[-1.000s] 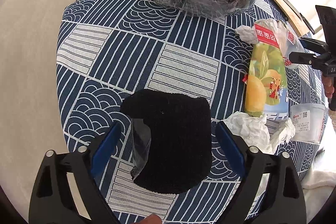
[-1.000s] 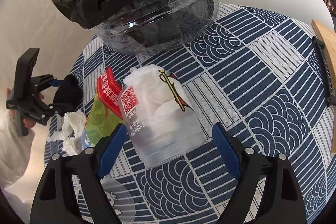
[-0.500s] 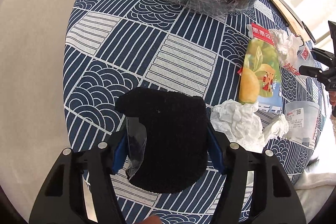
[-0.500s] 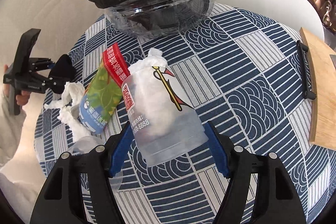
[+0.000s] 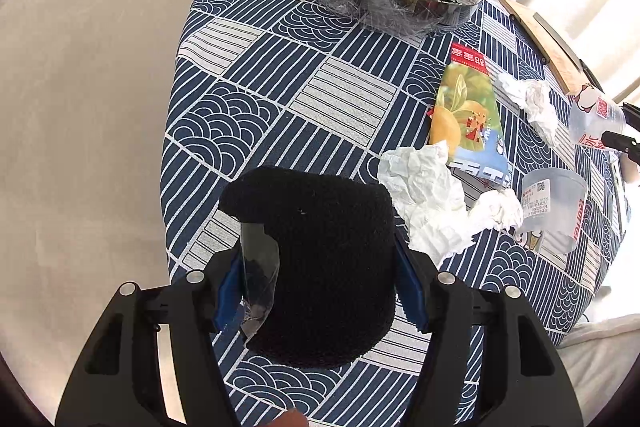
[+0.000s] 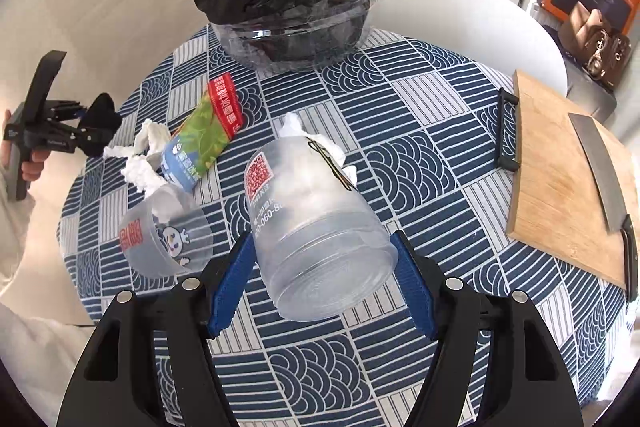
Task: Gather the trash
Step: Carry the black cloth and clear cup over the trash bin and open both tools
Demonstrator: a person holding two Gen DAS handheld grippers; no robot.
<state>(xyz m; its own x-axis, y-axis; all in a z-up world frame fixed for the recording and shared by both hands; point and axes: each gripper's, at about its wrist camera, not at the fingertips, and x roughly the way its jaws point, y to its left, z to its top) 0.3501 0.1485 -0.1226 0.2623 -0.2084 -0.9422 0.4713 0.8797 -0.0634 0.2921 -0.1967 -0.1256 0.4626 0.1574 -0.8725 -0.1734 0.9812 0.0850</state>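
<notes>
Both jaws clamped on loads: left gripper [image 5: 316,291] on a black sleeved cup [image 5: 320,259], right gripper [image 6: 320,287] on a frosted plastic cup [image 6: 316,227]. Bag-lined bin [image 6: 288,7] straight ahead of both, across the tabletop [image 6: 420,155], about equally near.

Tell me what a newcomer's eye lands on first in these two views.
First, the clear bin lined with a black bag at the far side of the blue patterned tablecloth. Next, each gripper's load: the right gripper clamps a frosted plastic cup stuffed with tissue, and the left gripper clamps a black fuzzy sleeve. Between them lie a snack packet, crumpled tissues and another cup.
</notes>
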